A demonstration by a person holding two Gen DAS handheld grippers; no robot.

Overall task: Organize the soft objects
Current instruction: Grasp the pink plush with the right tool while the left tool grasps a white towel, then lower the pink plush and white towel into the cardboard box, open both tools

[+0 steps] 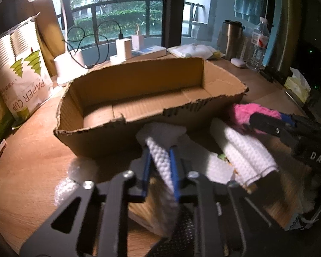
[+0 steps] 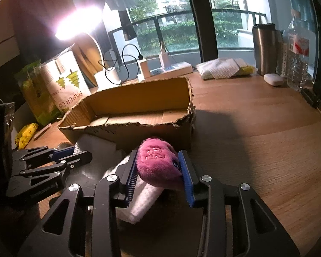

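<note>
An open, empty cardboard box point(image 1: 139, 98) sits on the wooden table; it also shows in the right wrist view point(image 2: 139, 115). My left gripper point(image 1: 159, 152) is shut on a white textured cloth point(image 1: 160, 147) just in front of the box. My right gripper point(image 2: 158, 167) is shut on a pink fuzzy plush point(image 2: 158, 162), right of the left gripper point(image 2: 68, 153); the plush also shows in the left wrist view point(image 1: 252, 111). A folded white waffle towel point(image 1: 244, 150) lies under the plush, and it shows in the right wrist view point(image 2: 143, 194) too.
A paper cup pack point(image 1: 21, 72) stands left of the box. A lamp base point(image 1: 68, 68), chargers point(image 1: 124, 49) and a power strip lie behind it. A steel tumbler point(image 2: 265, 49), water bottle point(image 2: 297, 53), white case point(image 2: 272, 79) and bagged cloths point(image 2: 222, 67) stand at the back right.
</note>
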